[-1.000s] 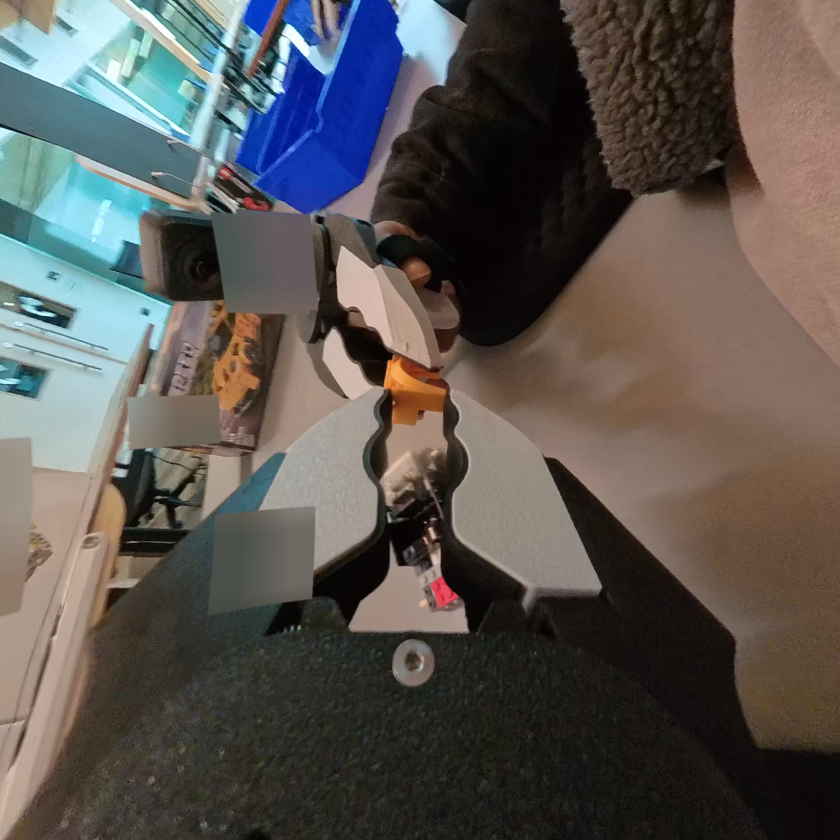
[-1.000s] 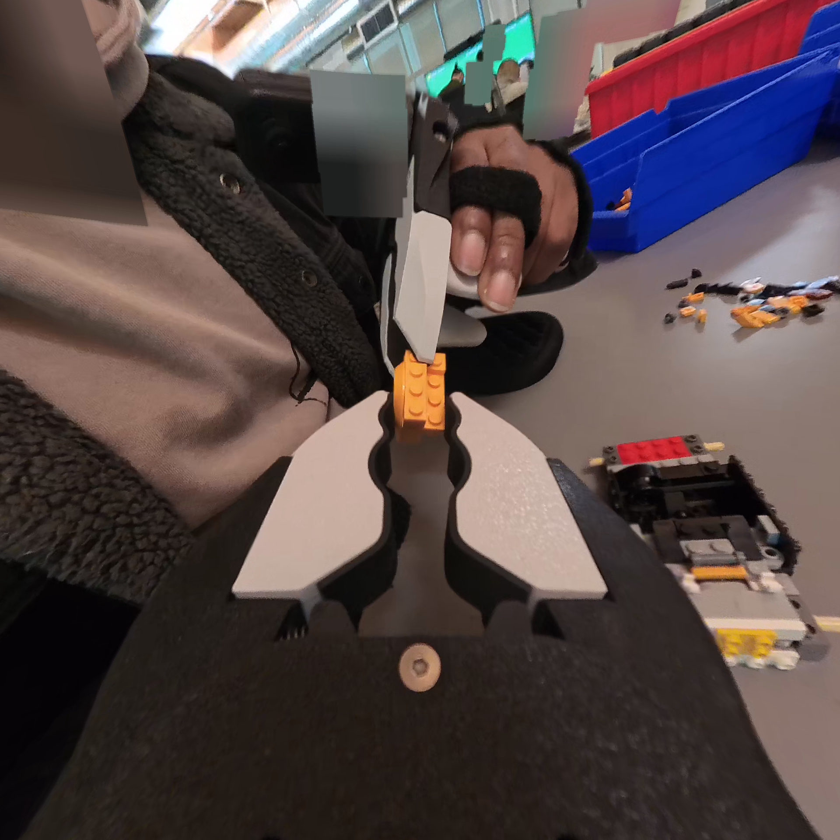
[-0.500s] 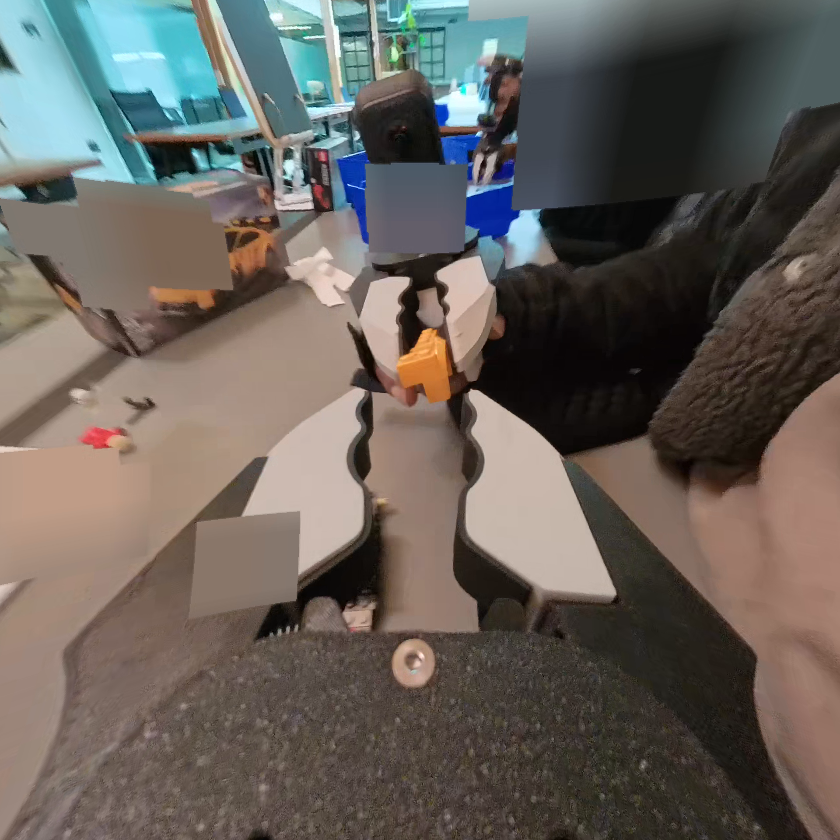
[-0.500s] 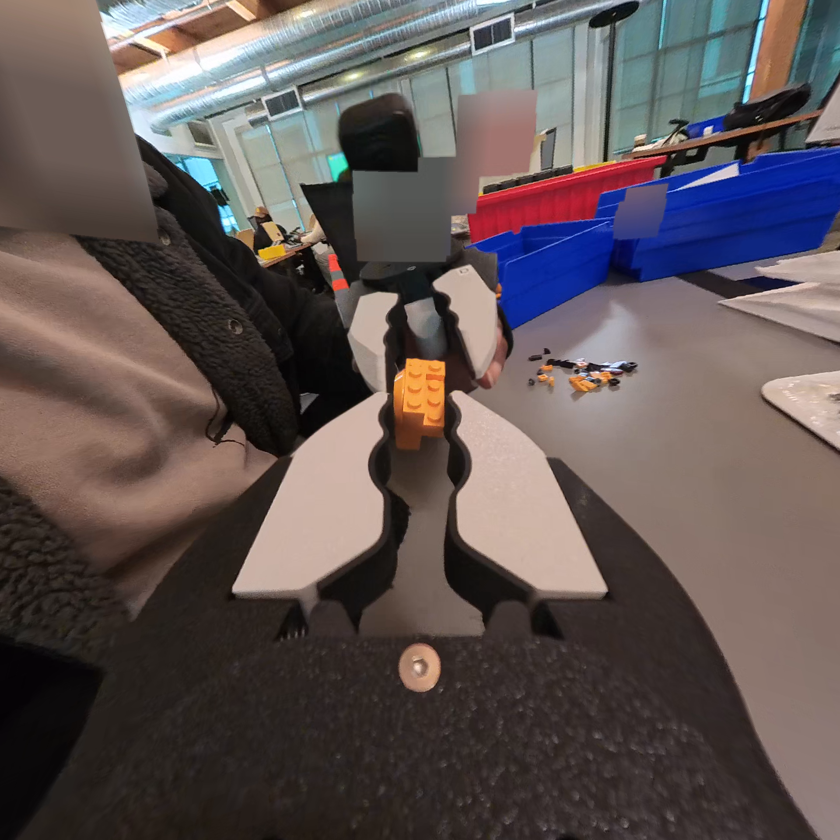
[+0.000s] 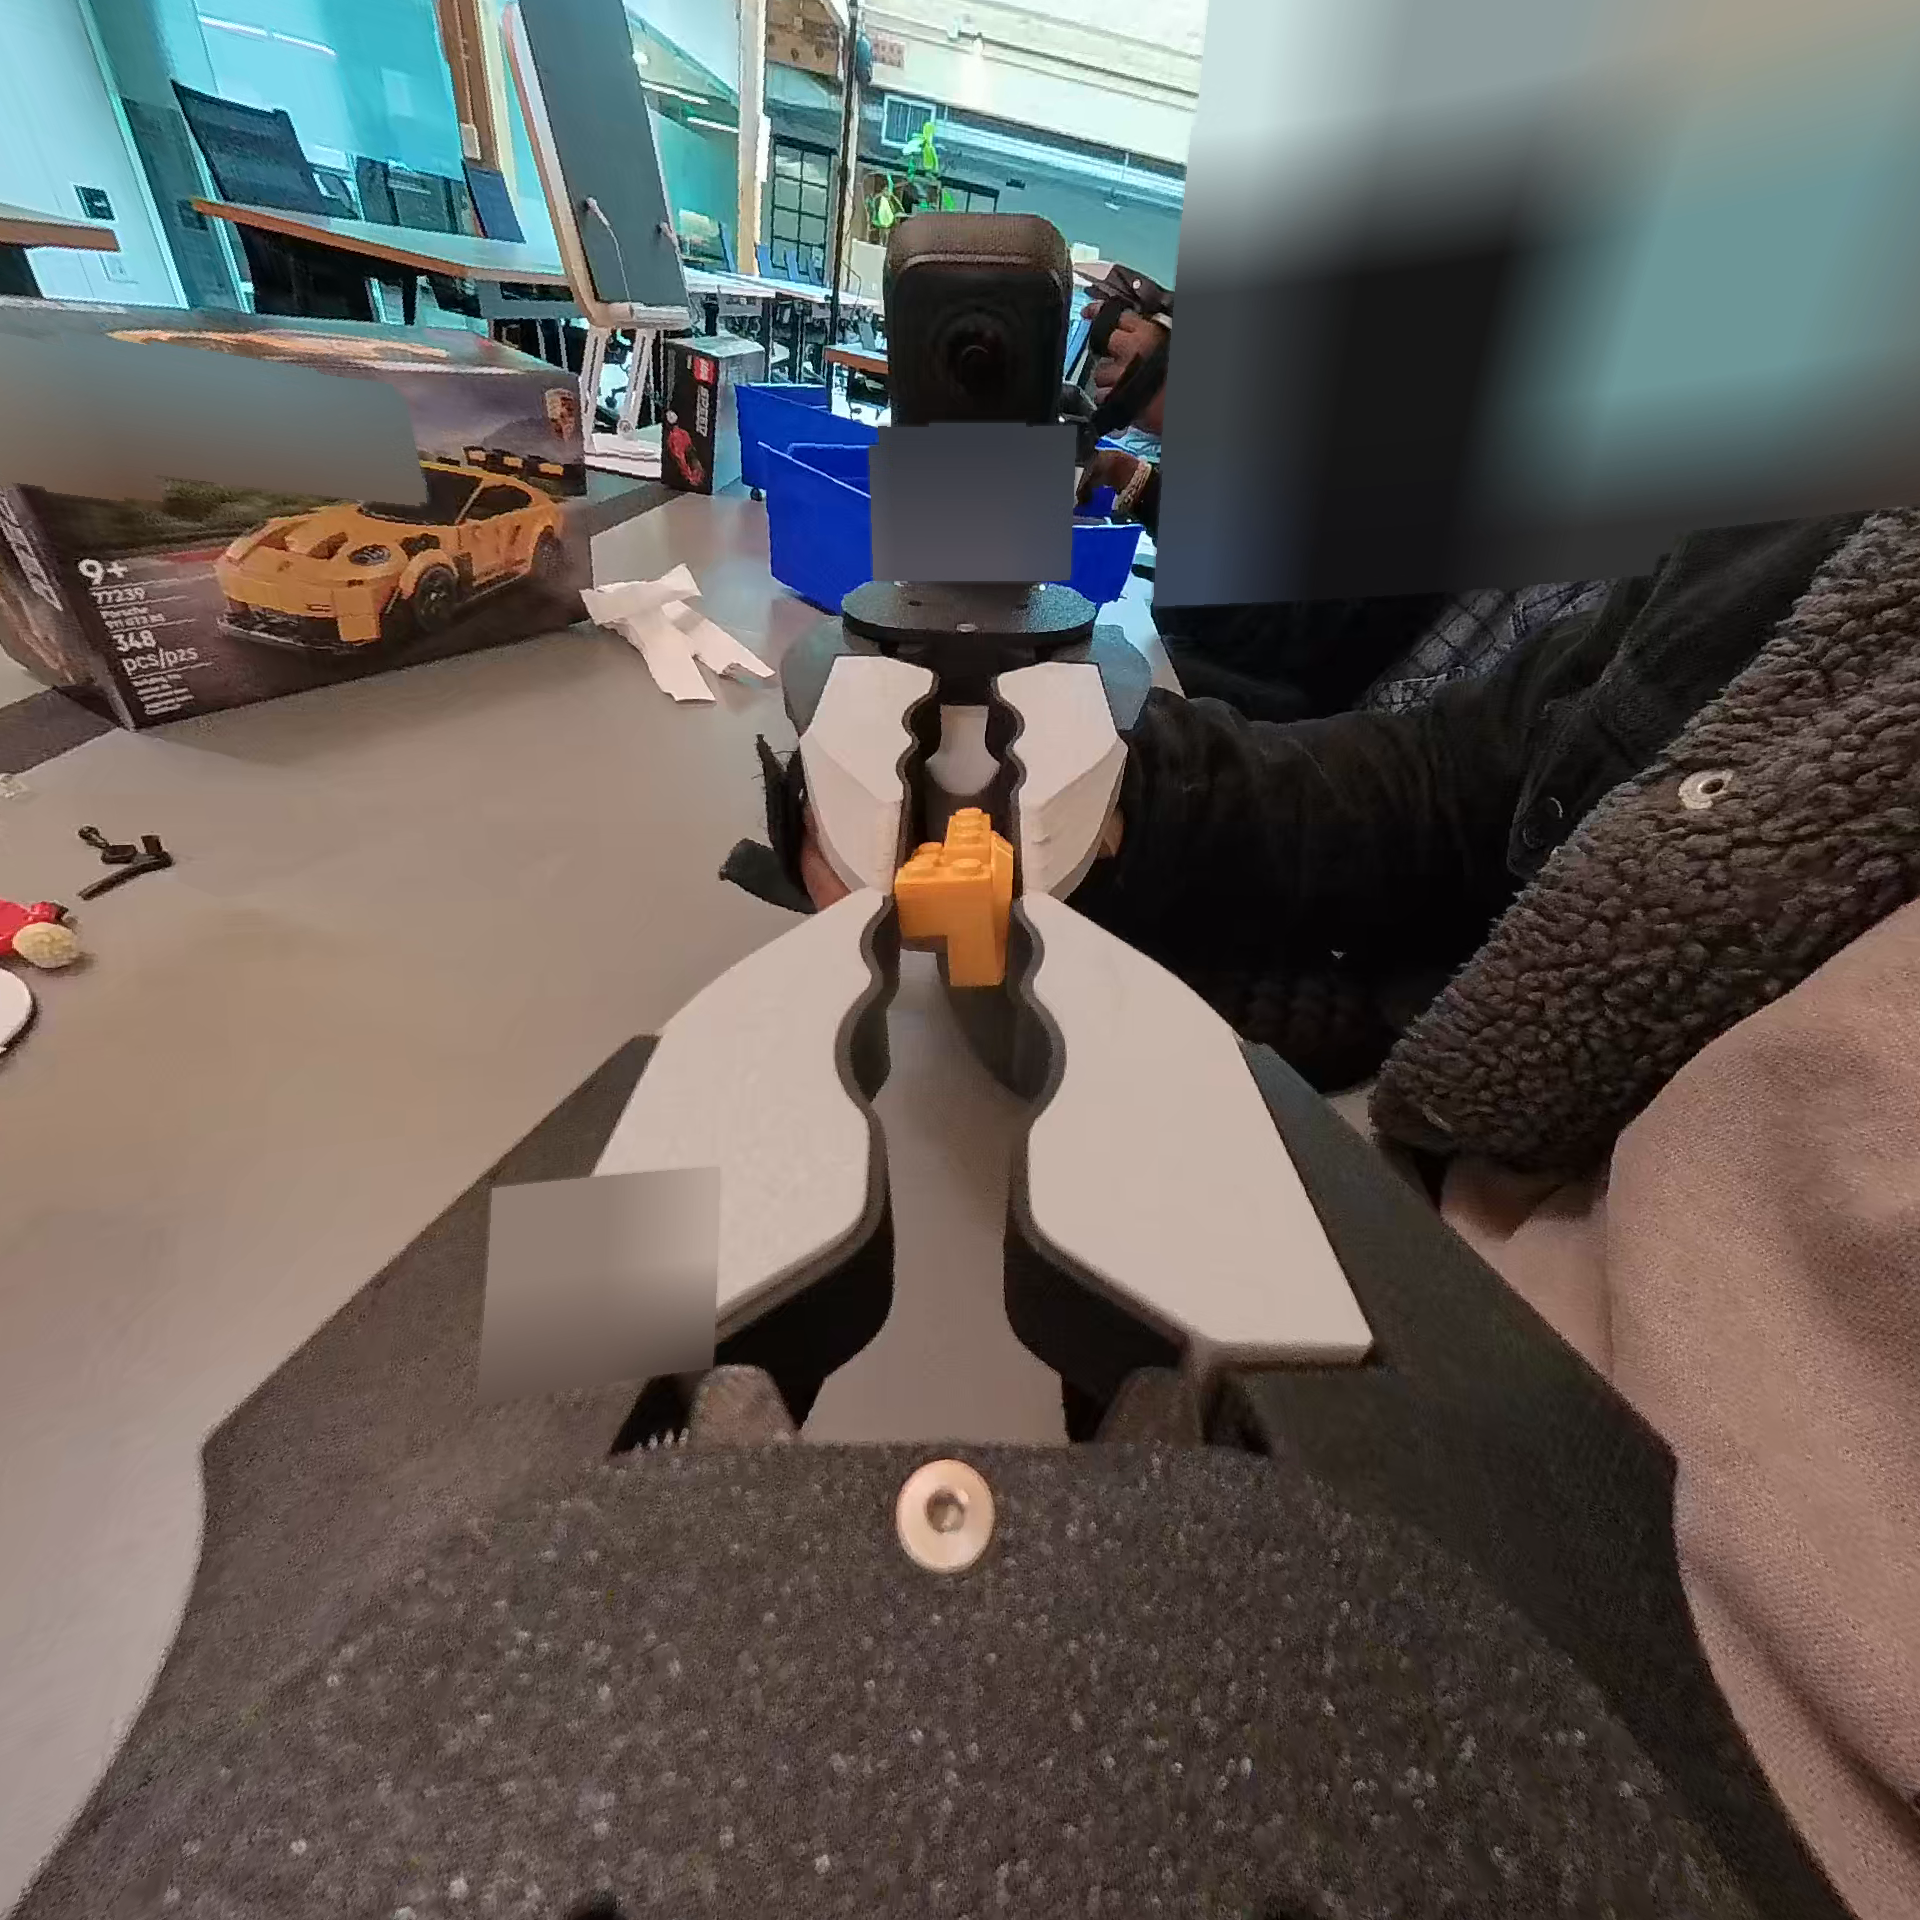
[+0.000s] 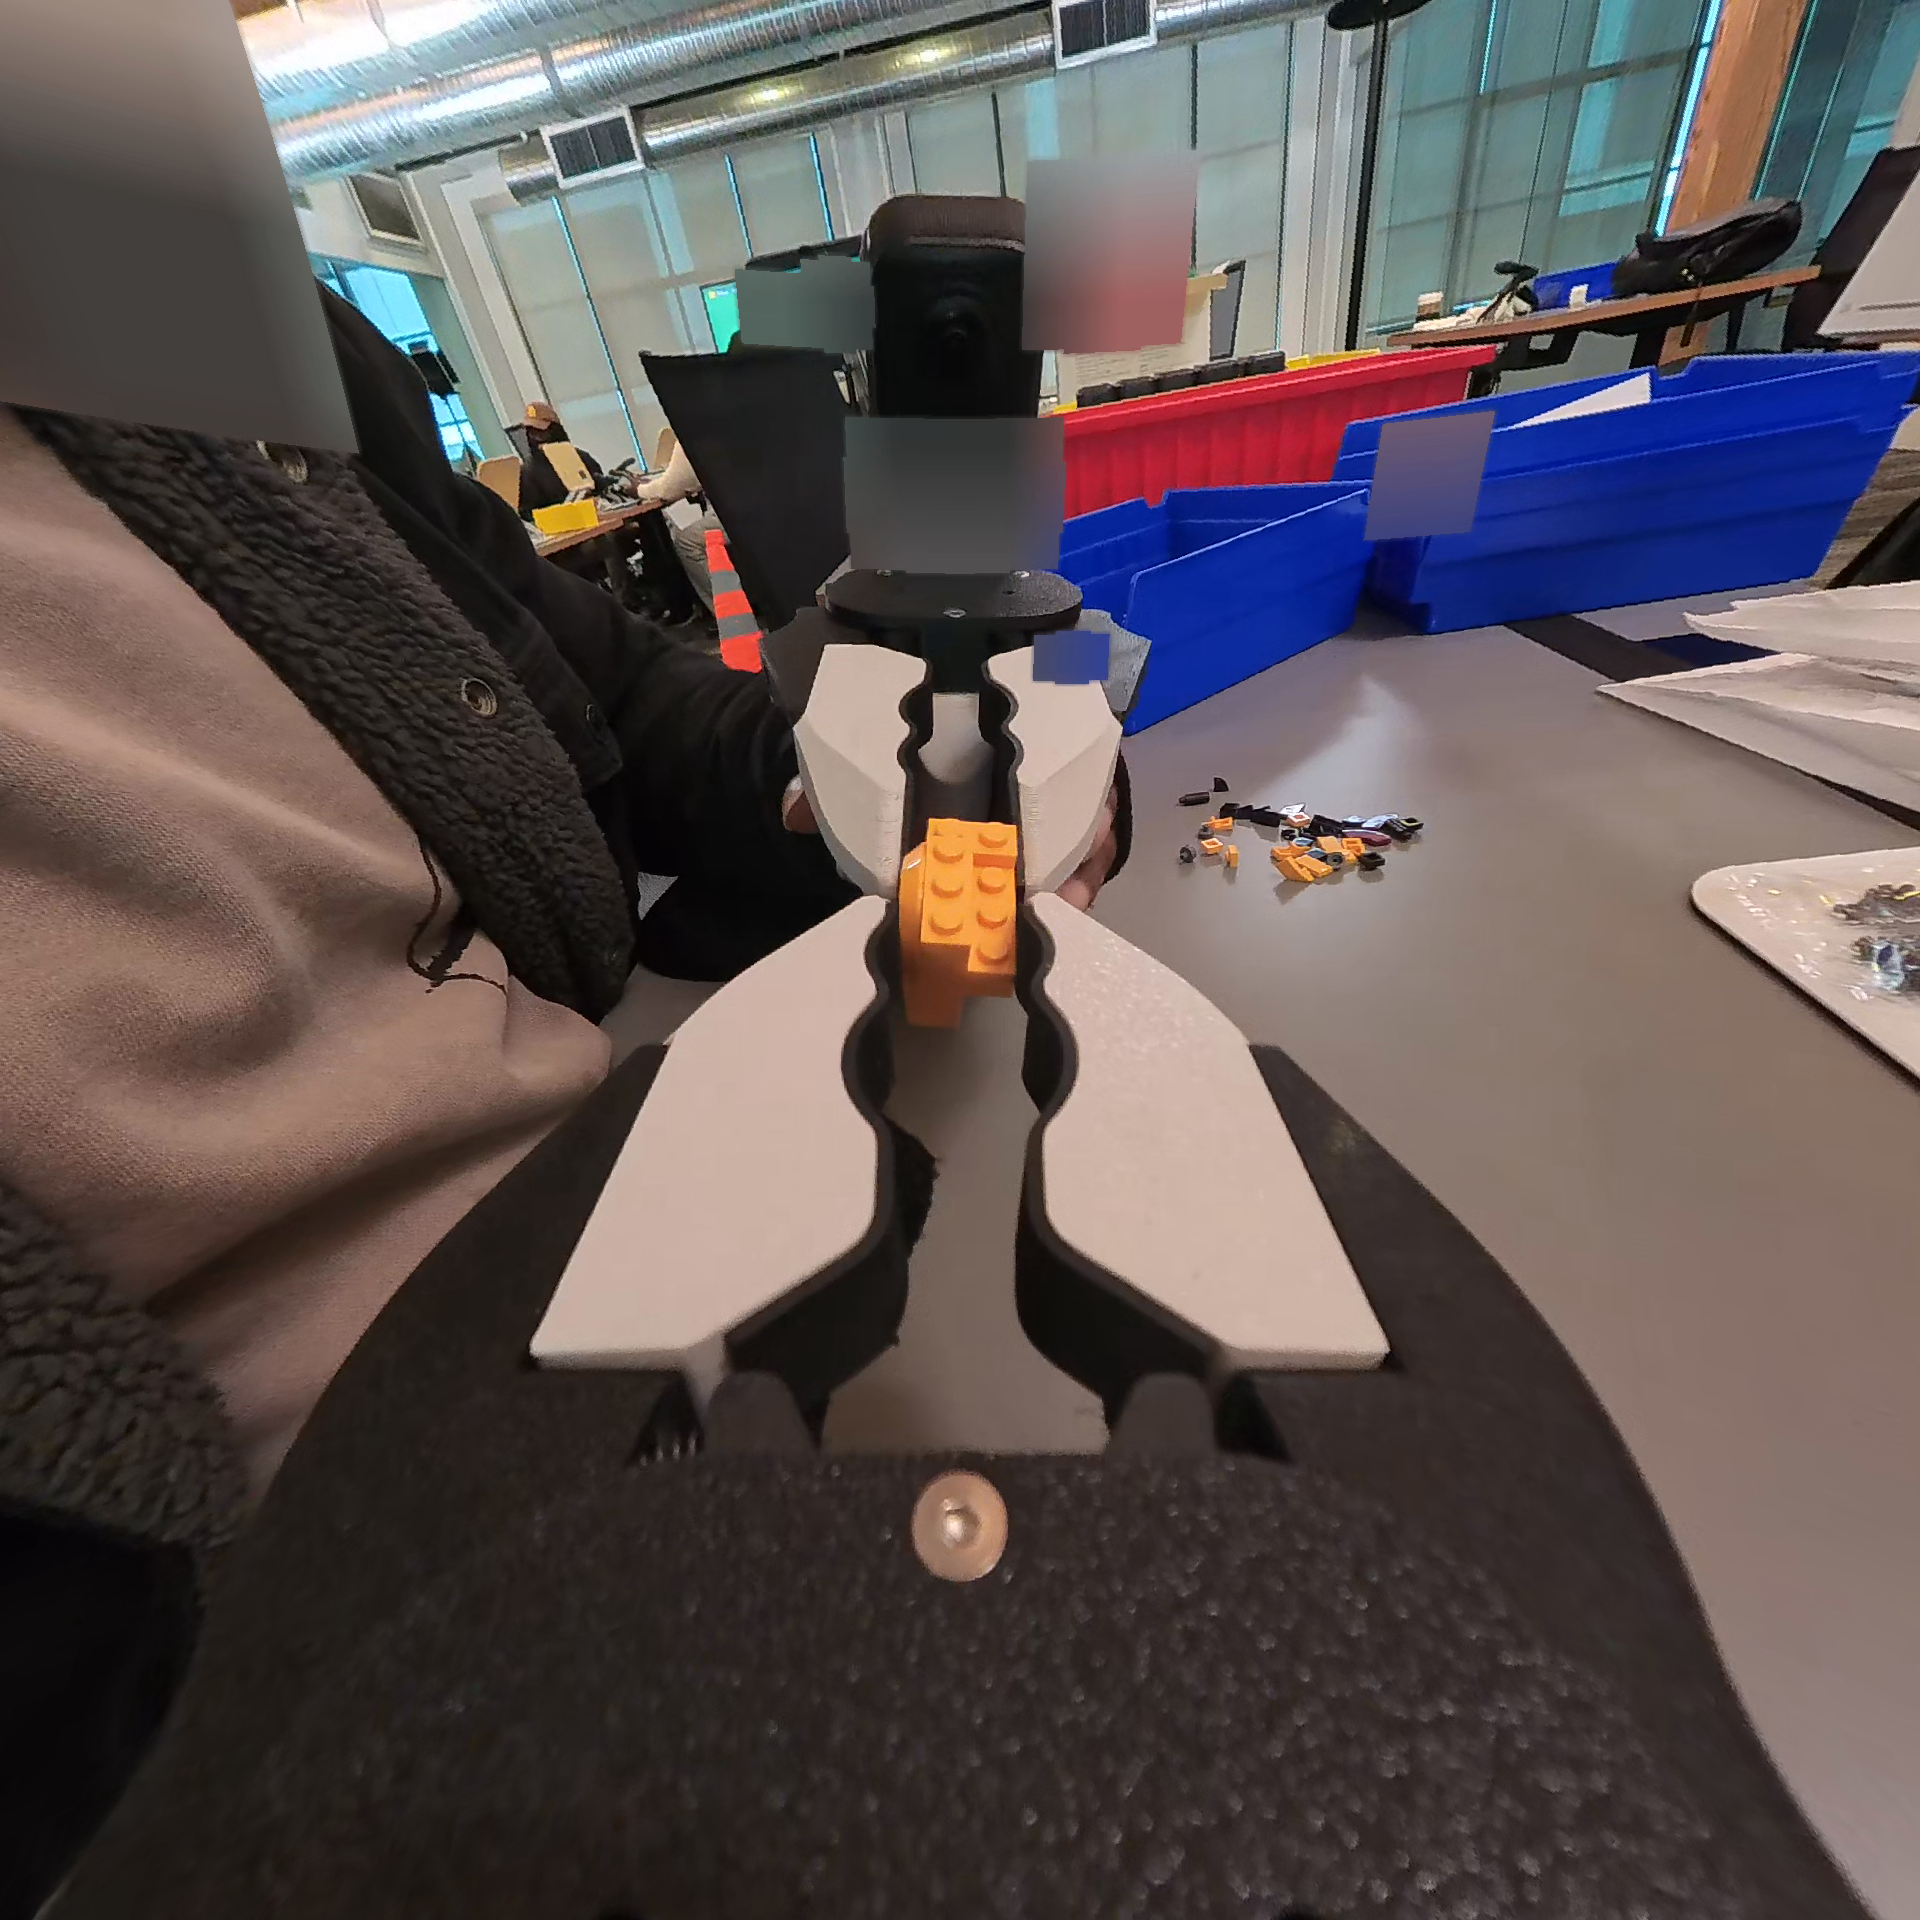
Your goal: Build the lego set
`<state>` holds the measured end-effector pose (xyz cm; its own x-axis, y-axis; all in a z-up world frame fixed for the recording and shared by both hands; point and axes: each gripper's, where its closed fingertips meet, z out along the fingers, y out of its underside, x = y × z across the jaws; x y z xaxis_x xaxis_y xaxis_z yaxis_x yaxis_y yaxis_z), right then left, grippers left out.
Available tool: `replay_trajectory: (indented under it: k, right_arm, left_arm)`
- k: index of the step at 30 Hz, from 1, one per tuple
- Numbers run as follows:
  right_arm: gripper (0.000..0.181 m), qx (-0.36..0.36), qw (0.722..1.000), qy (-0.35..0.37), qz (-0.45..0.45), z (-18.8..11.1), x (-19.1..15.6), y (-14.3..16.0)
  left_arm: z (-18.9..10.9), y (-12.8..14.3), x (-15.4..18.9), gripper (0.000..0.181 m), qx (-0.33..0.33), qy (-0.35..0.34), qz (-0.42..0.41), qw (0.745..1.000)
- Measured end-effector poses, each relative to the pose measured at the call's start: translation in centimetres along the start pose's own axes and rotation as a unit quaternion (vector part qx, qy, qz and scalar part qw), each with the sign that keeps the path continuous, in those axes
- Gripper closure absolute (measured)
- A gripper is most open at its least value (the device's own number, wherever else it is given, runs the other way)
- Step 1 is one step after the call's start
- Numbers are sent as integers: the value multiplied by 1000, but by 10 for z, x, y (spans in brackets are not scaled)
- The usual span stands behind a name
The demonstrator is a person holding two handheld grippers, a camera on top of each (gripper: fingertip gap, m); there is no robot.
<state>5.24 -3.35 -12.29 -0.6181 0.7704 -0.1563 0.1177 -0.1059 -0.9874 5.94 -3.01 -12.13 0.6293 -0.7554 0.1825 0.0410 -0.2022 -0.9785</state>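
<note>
A small orange brick assembly (image 5: pixel 954 902) is held in the air above the grey counter (image 5: pixel 364 935), between two tools that face each other tip to tip. In the left wrist view, the left tool (image 5: pixel 951 935) is seen with its jaws drawn narrow and its tips at either side of the near end of the assembly; whether they press on it cannot be told for certain, though contact appears to be made. The right tool (image 5: pixel 961 831) is seen opposite, closed on the far end of the same piece. In the right wrist view the roles are mirrored: the right tool (image 6: pixel 956 940) is clamped on the studded orange plastic (image 6: pixel 961 914), and the left tool (image 6: pixel 956 821) meets it from beyond.

The fingers of both tools are made of matte, pale grey plastic with wavy black inner edges, set in a rough, speckled black body. The assembly is blocky and stepped, with round studs on top.

A glossy cardboard box (image 5: pixel 301 540) printed with a yellow car is stood on the counter, with crumpled white paper (image 5: pixel 675 634) near it. A scatter of small orange and black pieces (image 6: pixel 1299 836) is laid loose on the counter, in front of smooth blue plastic bins (image 6: pixel 1558 520) and a red bin (image 6: pixel 1247 426). A nubby dark fleece jacket (image 6: pixel 395 675) is worn over a soft tan garment.
</note>
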Motion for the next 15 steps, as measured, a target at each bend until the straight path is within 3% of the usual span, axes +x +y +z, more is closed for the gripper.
replay_trajectory:
  k: [15]
  right_arm:
    - [161,9,1000,10,16,0,7,1]
  left_arm:
    - [0,0,-6,162,-11,-25,-14,1000]
